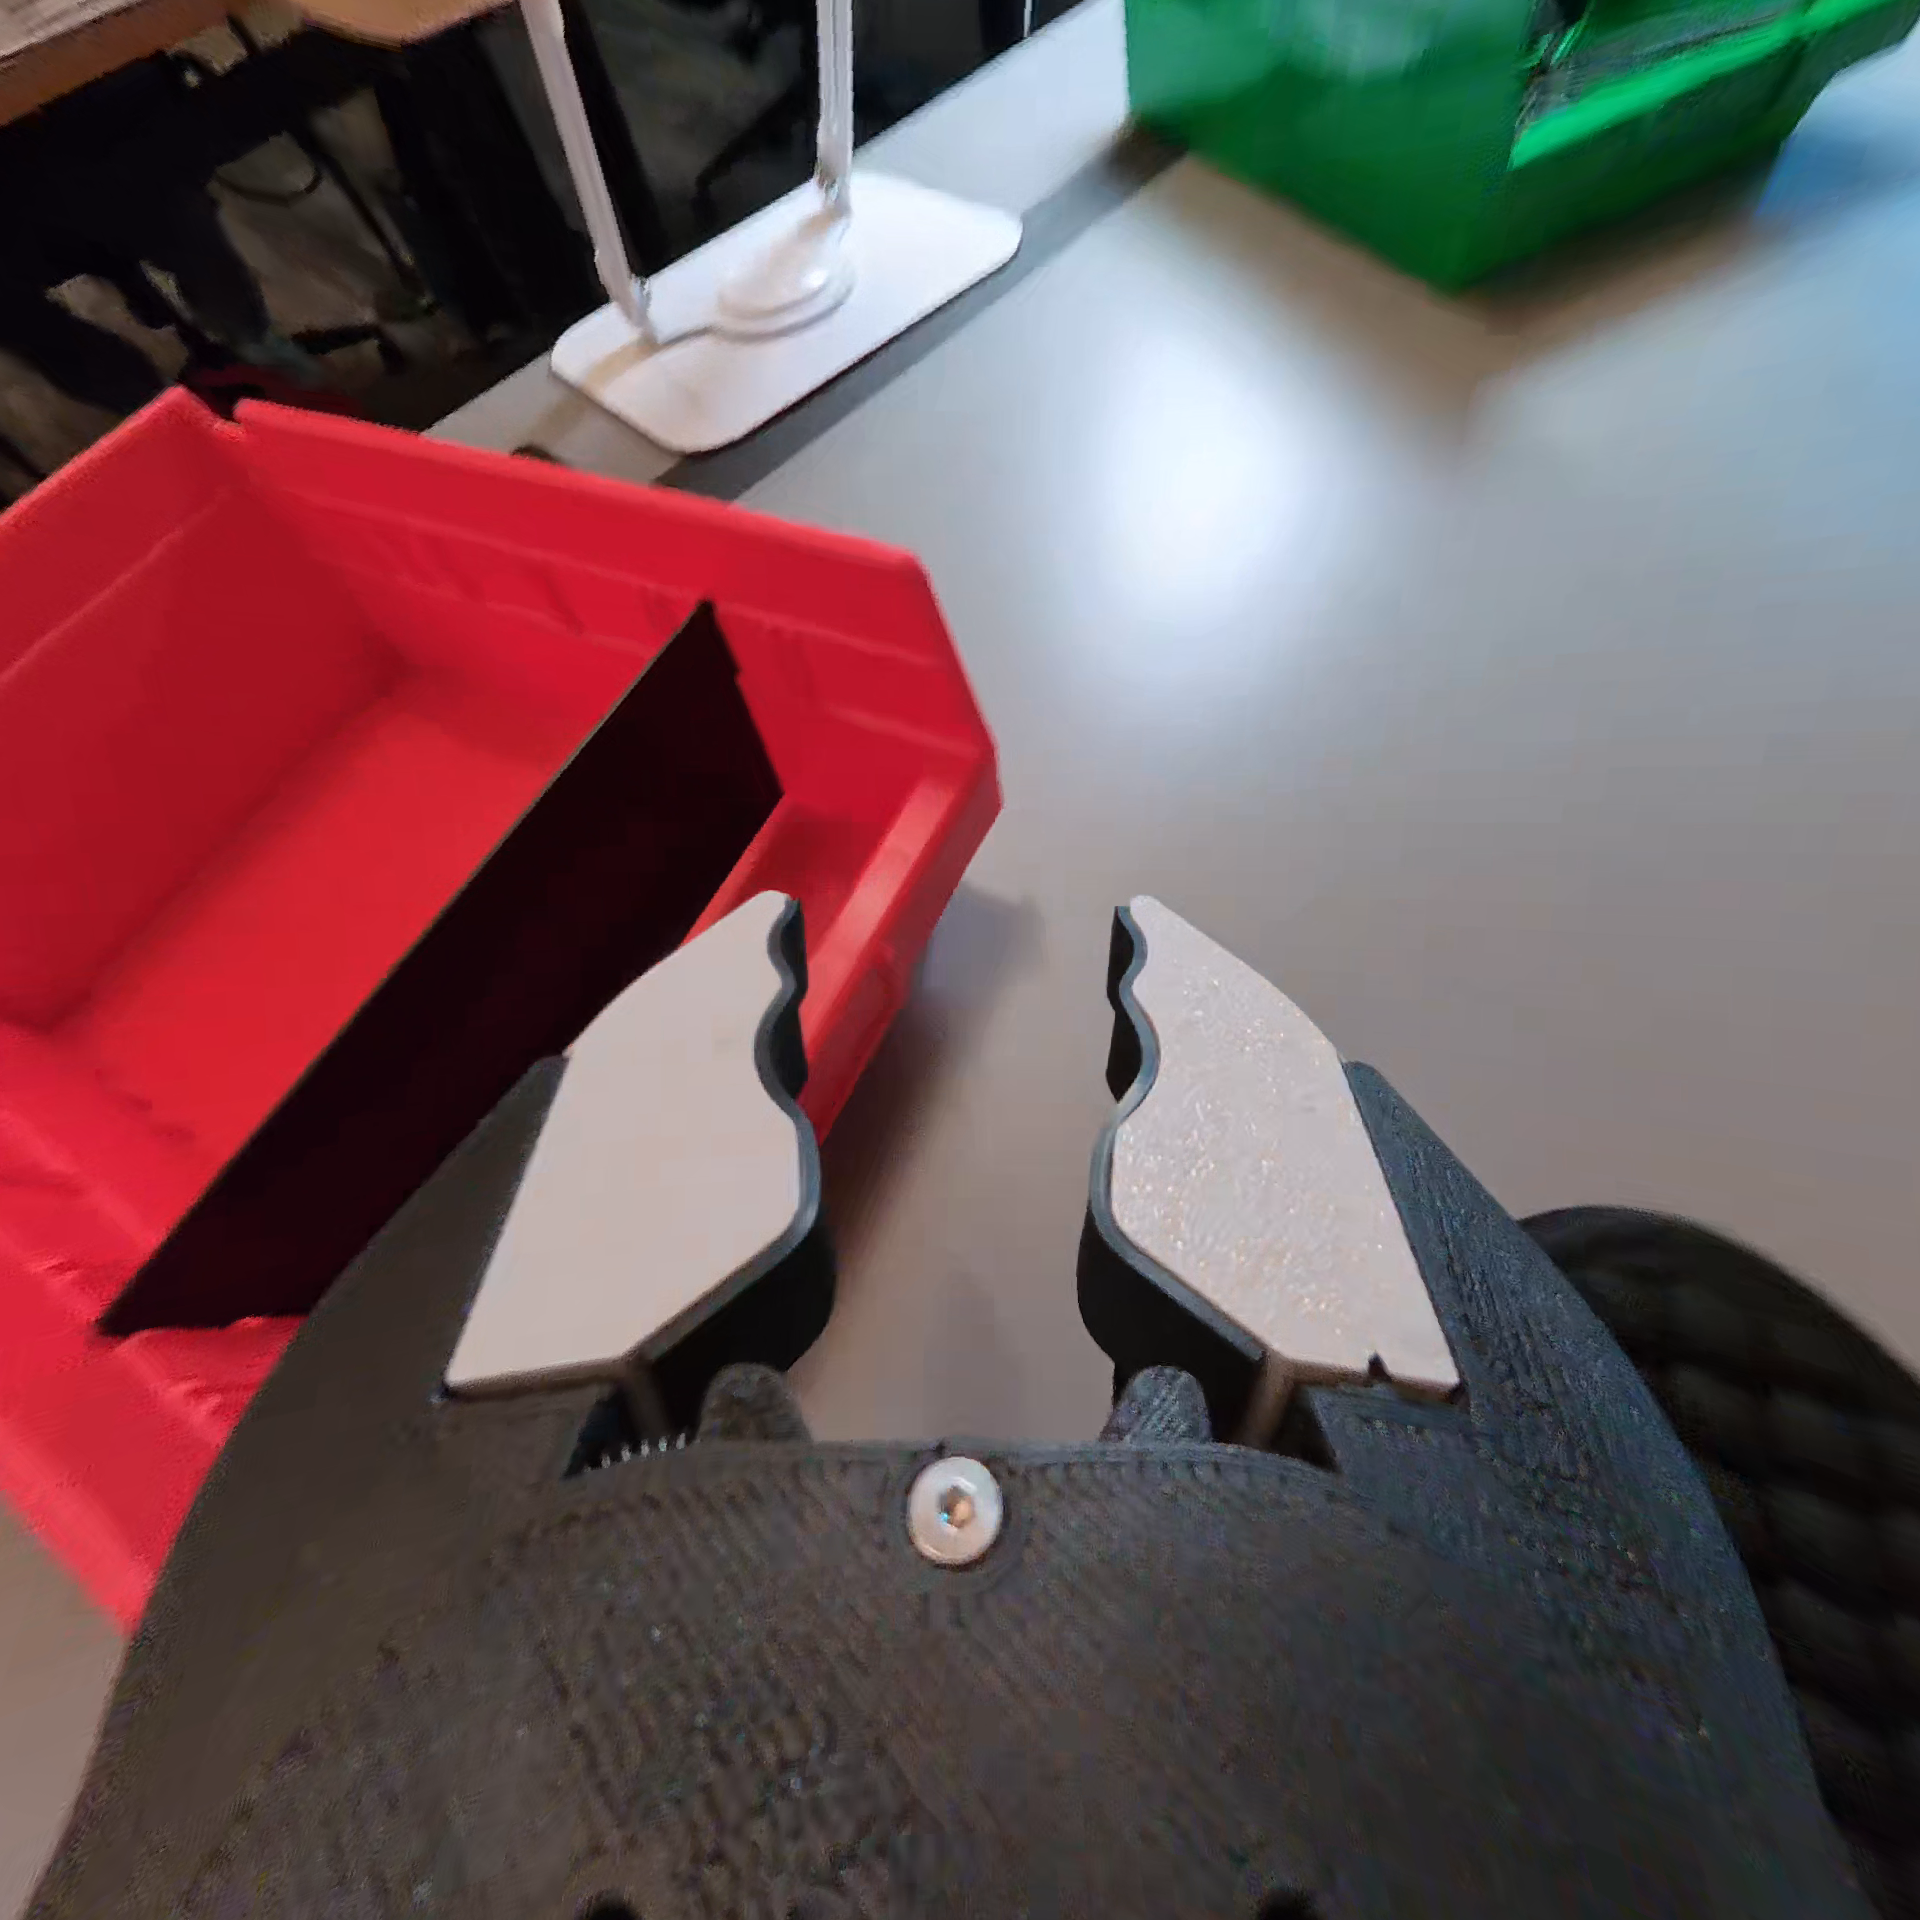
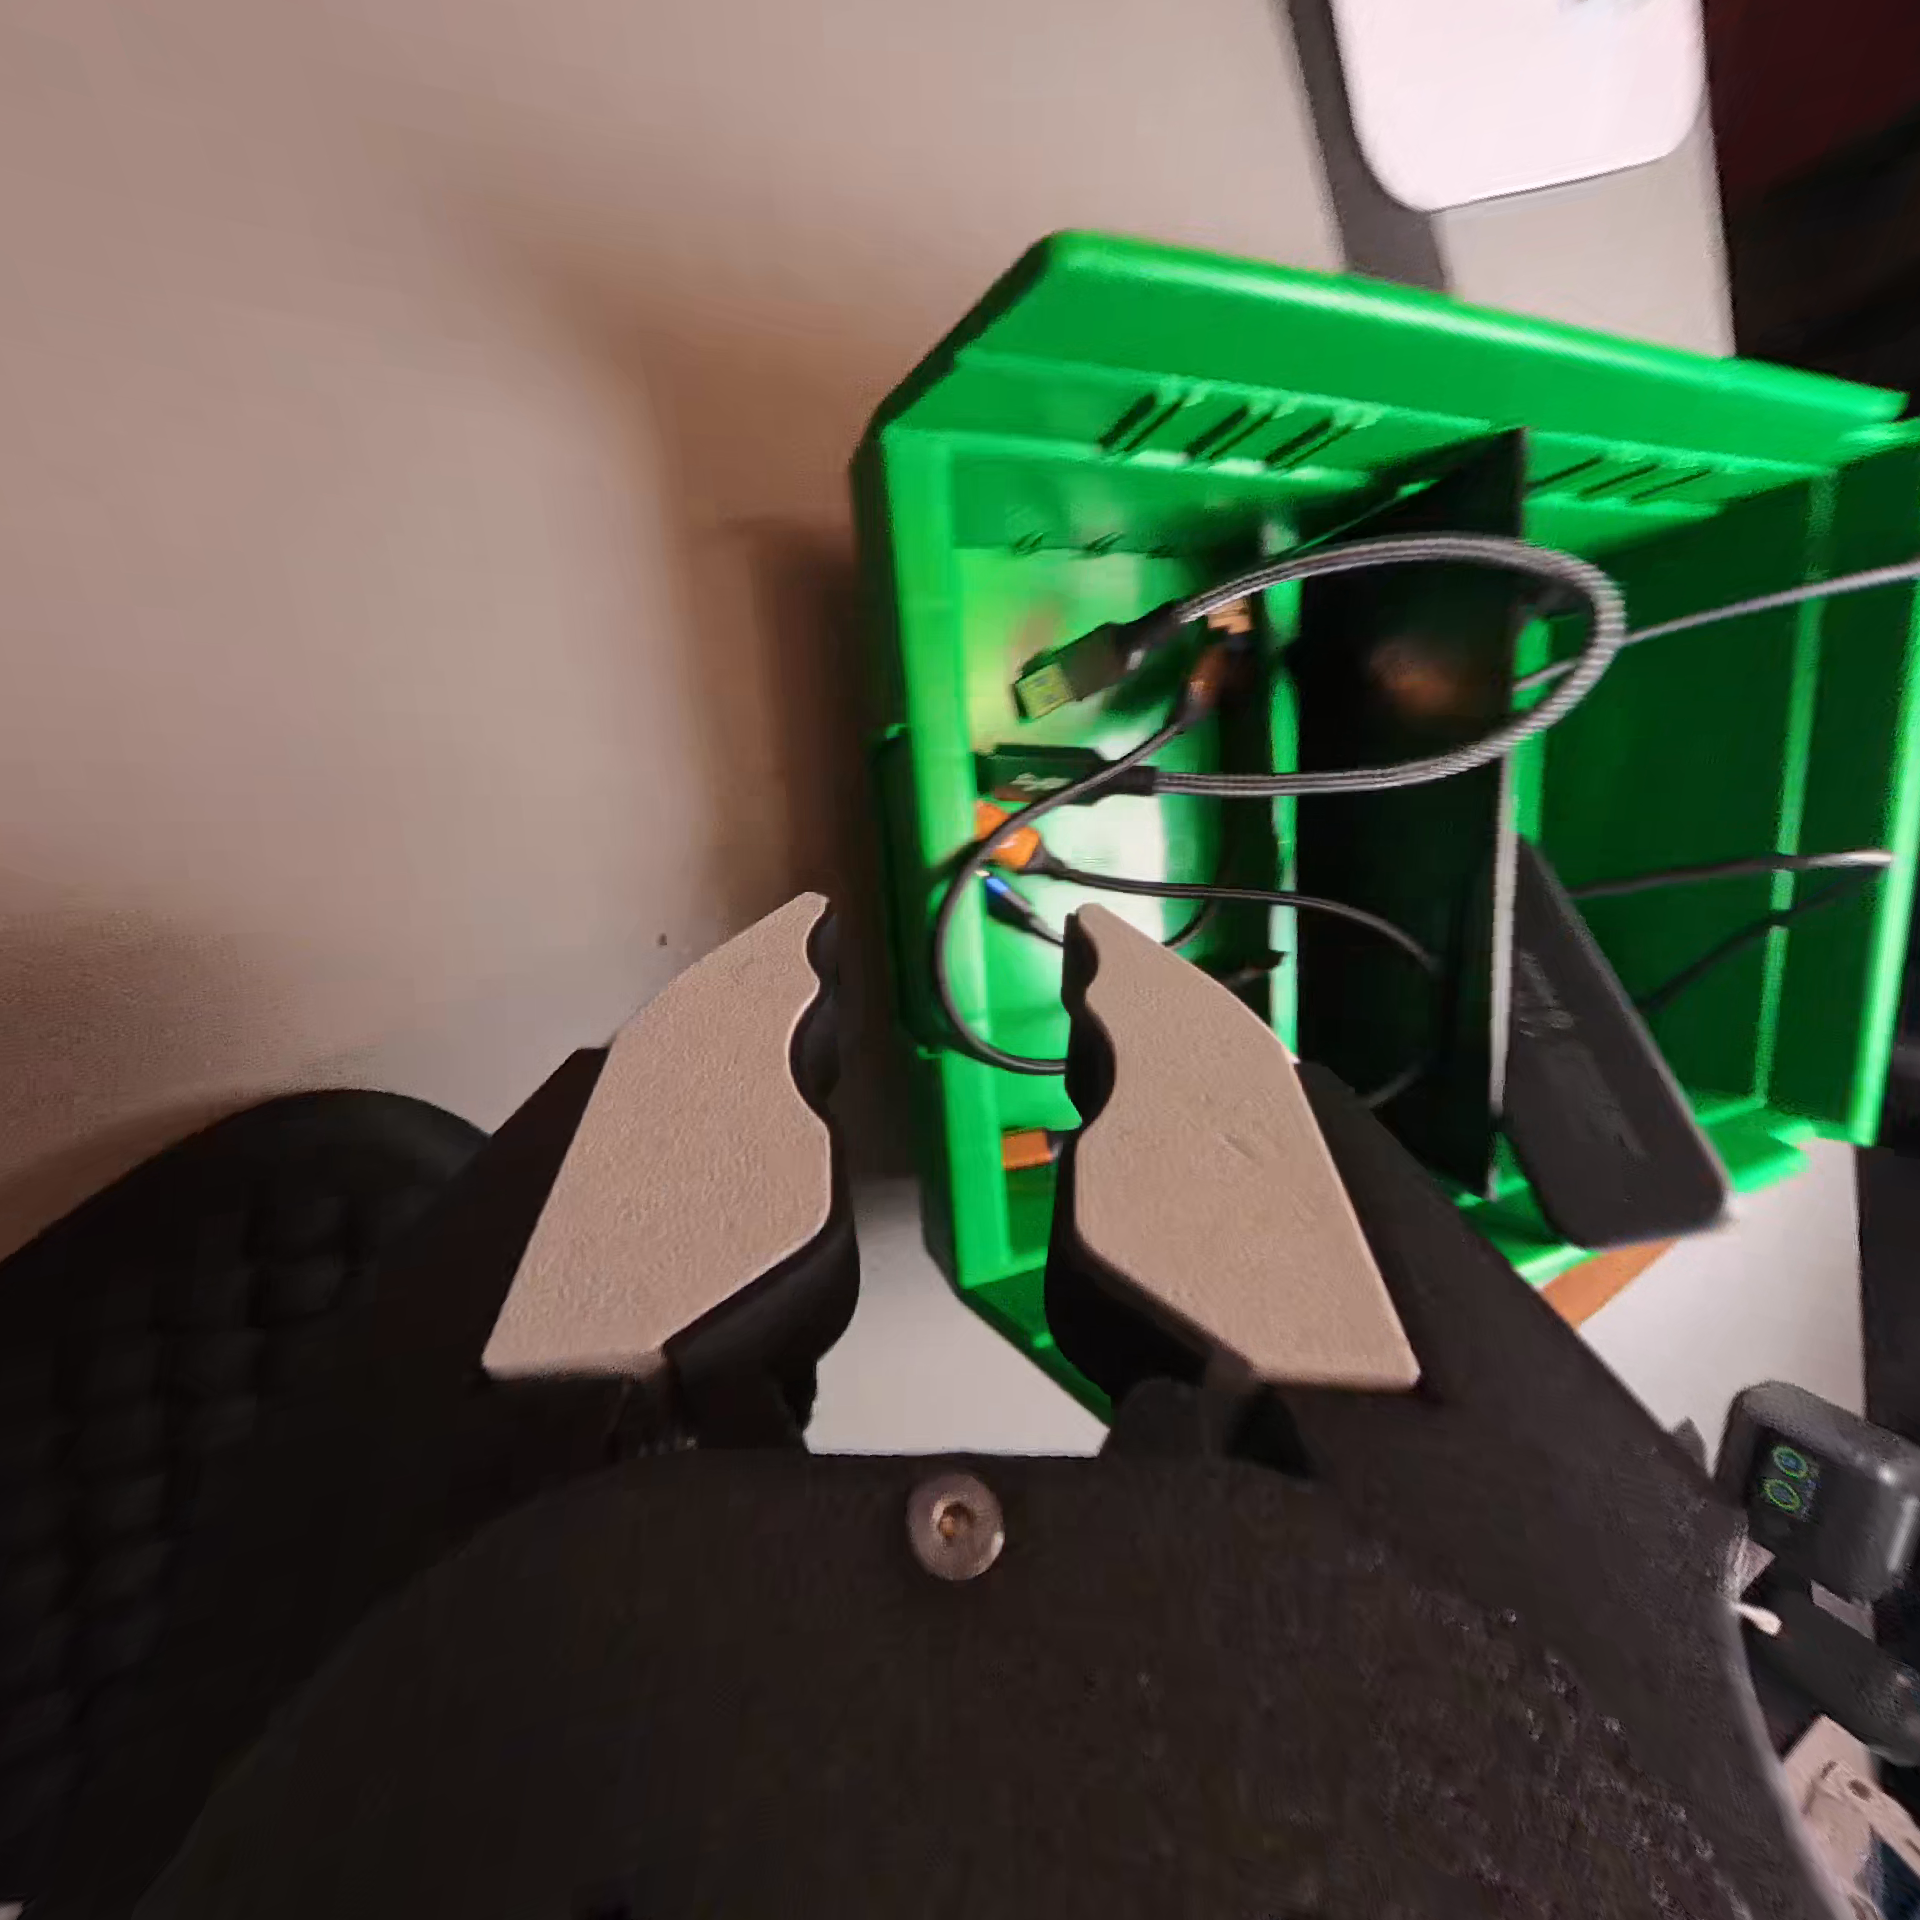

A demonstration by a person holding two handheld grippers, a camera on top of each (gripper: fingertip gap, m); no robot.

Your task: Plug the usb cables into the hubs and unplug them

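- A pale grey desk carries everything; light glares off it in the left wrist view, and beyond its far edge the room is dark and cluttered.
- A white lamp base stands at the far edge of the desk, between a red bin on the left and a green bin on the right.
- A black divider crosses the red bin on a slant; the part of the bin's floor that shows is bare.
- In the right wrist view the green bin also has a black divider, and its left compartment holds the usb cables, looped and tangled.
- One grey usb plug lies with its long axis tilted, its metal end pointing down-left; a black plug below it points left.
- A dark flat hub leans against the divider, its long axis steep, in the right compartment.
- The left tool hangs over bare desk just beside the red bin, fingers spread wide, holding nothing.
- The right tool sits at the green bin's near corner, fingers apart and empty.
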